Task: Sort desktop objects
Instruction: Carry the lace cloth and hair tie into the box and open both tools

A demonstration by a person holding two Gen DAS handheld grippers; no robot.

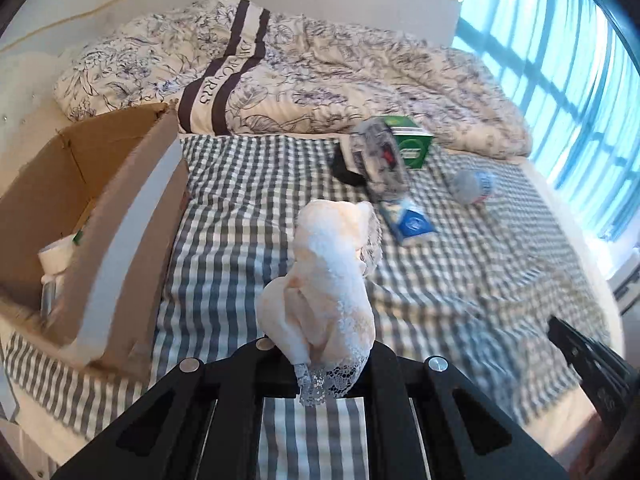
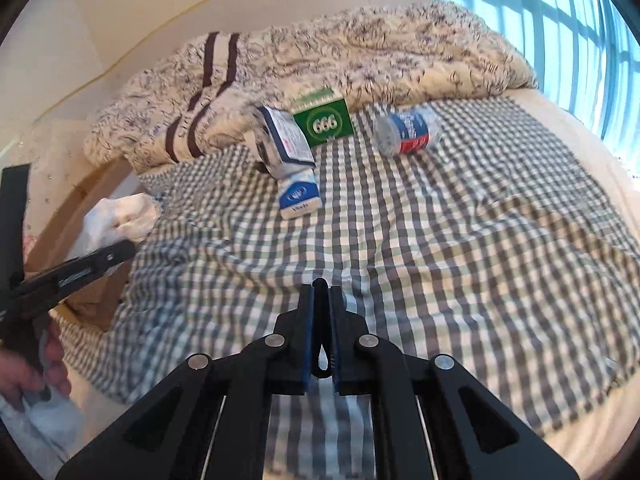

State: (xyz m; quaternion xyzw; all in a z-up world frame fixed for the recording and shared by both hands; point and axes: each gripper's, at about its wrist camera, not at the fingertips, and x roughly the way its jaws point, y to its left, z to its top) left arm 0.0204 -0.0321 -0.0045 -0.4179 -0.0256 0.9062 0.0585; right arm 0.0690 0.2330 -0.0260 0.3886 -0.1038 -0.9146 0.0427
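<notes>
My left gripper [image 1: 326, 354] is shut on a white lace-trimmed cloth [image 1: 328, 276] and holds it up above the checked bed sheet, right of an open cardboard box [image 1: 92, 216]. The cloth also shows in the right wrist view [image 2: 120, 220] at the far left, over the box. My right gripper [image 2: 320, 292] is shut and empty, low over the sheet. Farther back lie a green box marked 666 [image 2: 324, 120], a white and blue packet [image 2: 286, 140], a blue tissue pack [image 2: 300, 198] and a bottle on its side [image 2: 408, 130].
The cardboard box holds a white container [image 1: 56, 260]. A rumpled patterned duvet [image 1: 280, 76] fills the head of the bed. A window [image 1: 560, 80] is at the right. The bed's edge [image 2: 580, 432] runs along the right front.
</notes>
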